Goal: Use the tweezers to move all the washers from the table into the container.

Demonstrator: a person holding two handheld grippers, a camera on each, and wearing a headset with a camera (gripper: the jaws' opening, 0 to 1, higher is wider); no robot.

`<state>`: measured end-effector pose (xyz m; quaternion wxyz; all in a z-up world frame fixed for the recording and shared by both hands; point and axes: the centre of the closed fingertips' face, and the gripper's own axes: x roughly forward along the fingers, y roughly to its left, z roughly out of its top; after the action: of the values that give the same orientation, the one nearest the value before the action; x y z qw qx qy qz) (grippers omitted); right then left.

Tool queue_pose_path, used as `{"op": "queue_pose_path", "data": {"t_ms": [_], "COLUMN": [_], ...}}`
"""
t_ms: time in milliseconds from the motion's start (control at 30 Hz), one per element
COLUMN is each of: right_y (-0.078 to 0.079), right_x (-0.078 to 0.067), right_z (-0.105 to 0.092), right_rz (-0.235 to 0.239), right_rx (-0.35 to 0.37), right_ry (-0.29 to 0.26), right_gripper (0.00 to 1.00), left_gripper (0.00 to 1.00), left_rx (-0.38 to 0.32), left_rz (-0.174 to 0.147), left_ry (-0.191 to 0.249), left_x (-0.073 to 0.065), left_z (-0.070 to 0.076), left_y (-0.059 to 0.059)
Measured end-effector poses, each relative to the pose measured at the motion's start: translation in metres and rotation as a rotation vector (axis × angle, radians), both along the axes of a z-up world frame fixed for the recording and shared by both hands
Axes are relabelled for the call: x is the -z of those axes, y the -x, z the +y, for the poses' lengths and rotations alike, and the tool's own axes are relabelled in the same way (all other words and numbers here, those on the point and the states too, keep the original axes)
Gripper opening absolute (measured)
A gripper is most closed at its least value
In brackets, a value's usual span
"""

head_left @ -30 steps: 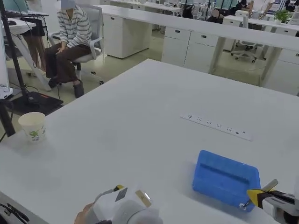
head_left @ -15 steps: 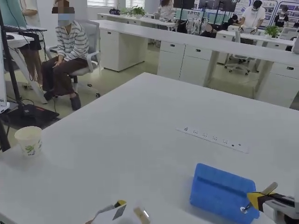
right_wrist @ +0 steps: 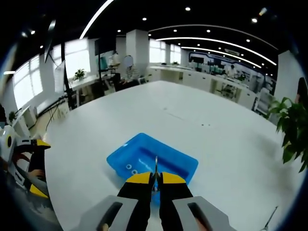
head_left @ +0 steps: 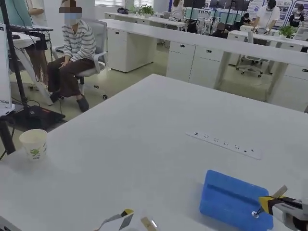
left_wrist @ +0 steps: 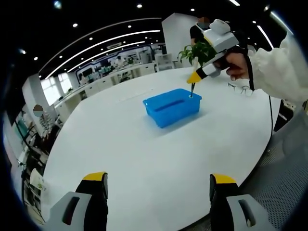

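Smooth blue plastic container, slight sheen; white matt smooth table; thin bare-metal tweezers; pale metal washers; printed paper cup.

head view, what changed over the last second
Mostly the camera tilted, so the whole scene slid down the picture. Against the blue container, the tweezers in the right gripper edged slightly further in over it, still clamped. The left gripper sits lower at the bottom edge, roughly in step with the scene. The container, paper cup and power strip stayed put.
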<state>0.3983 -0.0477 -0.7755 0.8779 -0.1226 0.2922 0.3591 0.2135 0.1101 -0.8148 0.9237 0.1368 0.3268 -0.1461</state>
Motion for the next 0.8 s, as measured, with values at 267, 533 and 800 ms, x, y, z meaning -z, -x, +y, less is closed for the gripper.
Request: {"op": "queue_pose_path", "data": {"t_ms": [267, 533, 800], "right_y": [-0.008, -0.008, -0.011], "right_x": [0.017, 0.036, 0.043], "right_z": [0.000, 0.001, 0.000], "right_rz": [0.025, 0.057, 0.056], "right_rx": [0.002, -0.012, -0.025], "right_ry": [0.029, 0.062, 0.090], "right_gripper": [0.01, 0.01, 0.01], "left_gripper": [0.89, 0.89, 0.89], "left_rx": [0.003, 0.004, 0.018], "left_rz": [0.013, 0.018, 0.030], "left_ry": [-0.005, -0.017, -0.035], "left_x": [0.002, 0.003, 0.006], "left_z": [0.000, 0.000, -0.001], "left_y": [0.001, 0.001, 0.003]}}
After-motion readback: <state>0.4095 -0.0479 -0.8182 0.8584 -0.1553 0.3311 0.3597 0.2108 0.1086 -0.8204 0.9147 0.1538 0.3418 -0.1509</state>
